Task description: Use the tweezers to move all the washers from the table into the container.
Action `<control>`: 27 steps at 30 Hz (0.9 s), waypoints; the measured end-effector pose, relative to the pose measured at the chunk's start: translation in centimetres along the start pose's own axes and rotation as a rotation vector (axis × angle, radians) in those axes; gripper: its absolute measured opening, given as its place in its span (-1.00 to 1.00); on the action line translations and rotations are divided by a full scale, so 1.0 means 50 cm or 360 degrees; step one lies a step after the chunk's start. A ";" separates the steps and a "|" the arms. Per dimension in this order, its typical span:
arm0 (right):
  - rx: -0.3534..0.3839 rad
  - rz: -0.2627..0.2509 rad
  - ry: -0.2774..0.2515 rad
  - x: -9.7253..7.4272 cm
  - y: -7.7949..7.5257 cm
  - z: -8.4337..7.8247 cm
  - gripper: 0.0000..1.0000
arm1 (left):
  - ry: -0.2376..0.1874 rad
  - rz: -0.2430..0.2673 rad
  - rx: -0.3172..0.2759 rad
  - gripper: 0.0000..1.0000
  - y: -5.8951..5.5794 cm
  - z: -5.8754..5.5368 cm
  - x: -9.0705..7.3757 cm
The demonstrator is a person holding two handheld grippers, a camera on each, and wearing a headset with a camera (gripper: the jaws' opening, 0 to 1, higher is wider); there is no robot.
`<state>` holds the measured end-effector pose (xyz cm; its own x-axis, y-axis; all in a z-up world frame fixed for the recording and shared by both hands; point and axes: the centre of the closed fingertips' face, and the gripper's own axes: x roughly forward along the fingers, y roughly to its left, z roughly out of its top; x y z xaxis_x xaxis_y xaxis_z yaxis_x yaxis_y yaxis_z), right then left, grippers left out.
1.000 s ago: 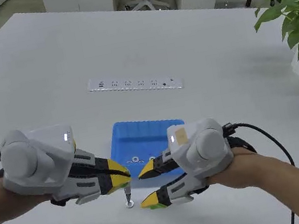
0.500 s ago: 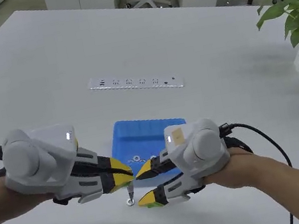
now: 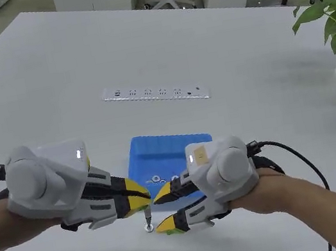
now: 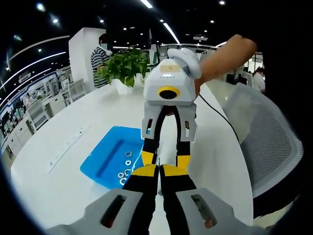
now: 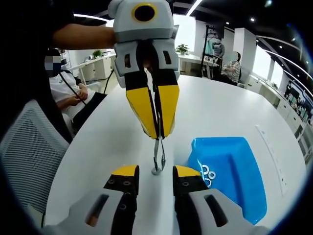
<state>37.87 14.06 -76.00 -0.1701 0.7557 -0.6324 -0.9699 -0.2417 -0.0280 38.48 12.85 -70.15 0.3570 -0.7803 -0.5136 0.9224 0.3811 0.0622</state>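
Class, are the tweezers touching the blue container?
Apart. The right gripper view shows bare table between the tweezers, held in the left gripper, and the blue container.

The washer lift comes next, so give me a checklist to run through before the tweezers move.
1. Grip on the tweezers: ok, the left gripper is shut on them.
2. Tips at the washer: ok, they meet it on the table.
3. Pinch on that washer: cannot tell.
4. Drop spot: ok, the container sits open beside it, with other washers inside.
5. Way clear of the right gripper: not ok, it is open and close beside the tweezers.
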 end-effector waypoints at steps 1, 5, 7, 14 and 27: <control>-0.0004 -0.0002 -0.0002 0.002 -0.001 0.001 -0.45 | 0.0002 0.0003 0.0004 -0.89 0.001 -0.001 -0.001; -0.0028 -0.0001 0.0003 0.013 -0.005 0.003 -0.51 | 0.0009 0.0004 0.0009 -0.89 0.005 -0.002 -0.002; -0.0032 -0.0002 0.0007 0.017 -0.007 0.004 -0.57 | 0.0010 0.0000 0.0011 -0.89 0.005 -0.002 -0.002; -0.0053 0.0011 0.0021 0.036 -0.013 0.003 -0.69 | 0.0009 -0.0012 0.0011 -0.89 0.005 -0.001 -0.001; -0.0050 0.0042 0.0035 0.044 -0.012 0.000 -0.82 | 0.0018 -0.0011 0.0004 -0.89 0.010 -0.002 -0.002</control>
<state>38.08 15.85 -77.37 -0.1910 0.7354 -0.6502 -0.9592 -0.2805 -0.0354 38.88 13.19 -70.16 0.3492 -0.7772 -0.5235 0.9251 0.3747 0.0608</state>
